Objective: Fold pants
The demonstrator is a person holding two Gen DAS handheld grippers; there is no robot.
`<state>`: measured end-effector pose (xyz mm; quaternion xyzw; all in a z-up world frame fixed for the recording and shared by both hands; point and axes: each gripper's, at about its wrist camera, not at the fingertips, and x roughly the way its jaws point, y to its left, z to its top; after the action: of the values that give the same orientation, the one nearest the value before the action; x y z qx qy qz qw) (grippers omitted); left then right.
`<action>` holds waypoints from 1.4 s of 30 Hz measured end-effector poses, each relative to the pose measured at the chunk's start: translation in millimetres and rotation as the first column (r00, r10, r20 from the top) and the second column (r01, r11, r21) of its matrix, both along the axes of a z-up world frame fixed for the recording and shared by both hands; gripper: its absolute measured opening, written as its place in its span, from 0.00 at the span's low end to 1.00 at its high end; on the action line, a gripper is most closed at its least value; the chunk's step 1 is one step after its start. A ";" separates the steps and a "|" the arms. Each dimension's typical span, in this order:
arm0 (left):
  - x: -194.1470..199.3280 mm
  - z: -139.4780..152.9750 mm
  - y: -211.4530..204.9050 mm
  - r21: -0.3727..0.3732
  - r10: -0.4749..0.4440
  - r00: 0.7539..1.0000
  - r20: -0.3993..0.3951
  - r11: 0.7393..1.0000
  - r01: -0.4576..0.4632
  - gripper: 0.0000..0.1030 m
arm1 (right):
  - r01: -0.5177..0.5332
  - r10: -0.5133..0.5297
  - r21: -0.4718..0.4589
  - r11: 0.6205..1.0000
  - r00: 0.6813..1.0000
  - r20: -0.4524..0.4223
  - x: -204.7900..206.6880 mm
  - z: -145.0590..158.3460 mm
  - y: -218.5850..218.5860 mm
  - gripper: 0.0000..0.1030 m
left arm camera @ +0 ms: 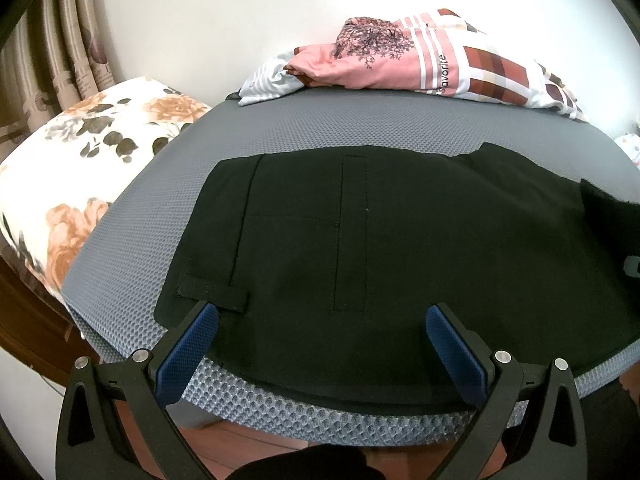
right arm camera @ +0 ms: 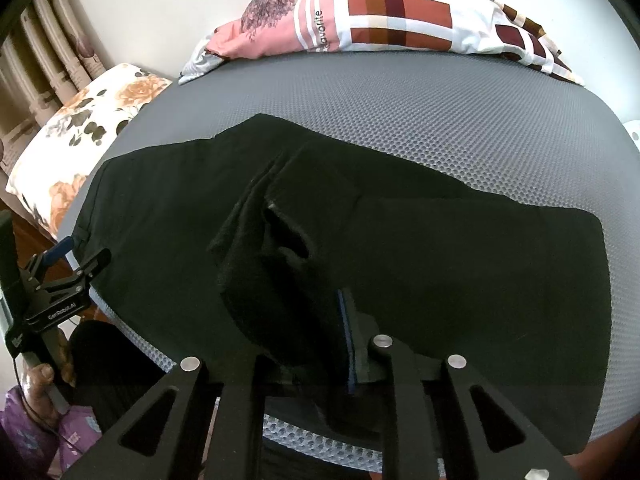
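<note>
Pants point(left arm camera: 400, 248) lie spread on the grey mattress point(left arm camera: 360, 128), near edge. Right gripper point(right arm camera: 320, 320) pinches a raised fold of them; left gripper point(left arm camera: 320, 340) hangs spread over the waistband. Patterned bedding point(left arm camera: 420, 60) lies far.

Both views are evenly lit by soft, diffuse light; the white wall point(left arm camera: 240, 8) reads bright without glare. Shadows are faint. The black pants point(left arm camera: 380, 240) render nearly featureless, with seams barely resolved. Fisheye distortion bows the bed point(right arm camera: 440, 100) edge, and dark vignetting fills the corners. Focus is sharp centrally, softer toward the rim.
</note>
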<state>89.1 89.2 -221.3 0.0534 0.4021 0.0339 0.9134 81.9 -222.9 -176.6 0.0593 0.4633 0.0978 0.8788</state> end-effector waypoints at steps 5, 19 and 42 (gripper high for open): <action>0.5 0.2 -0.7 0.002 0.000 1.000 -0.001 1.000 0.000 1.00 | -0.014 0.014 0.004 1.000 1.000 -0.008 -0.9 -2.4 5.9 0.26; 0.7 -1.2 0.7 0.014 -0.002 1.000 -0.004 1.000 0.002 1.00 | -0.043 0.045 0.300 0.953 0.999 0.001 -17.8 8.6 -18.3 0.59; -2.5 2.3 -6.5 0.029 -0.021 1.000 -0.005 0.999 0.021 1.00 | 0.363 -0.395 0.636 0.681 0.913 -0.099 -105.1 -15.8 -236.2 0.60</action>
<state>86.6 82.8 -219.0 0.0711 0.4032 0.0302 0.9119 -23.3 -459.1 -192.5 0.4484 0.3586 0.0677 0.8159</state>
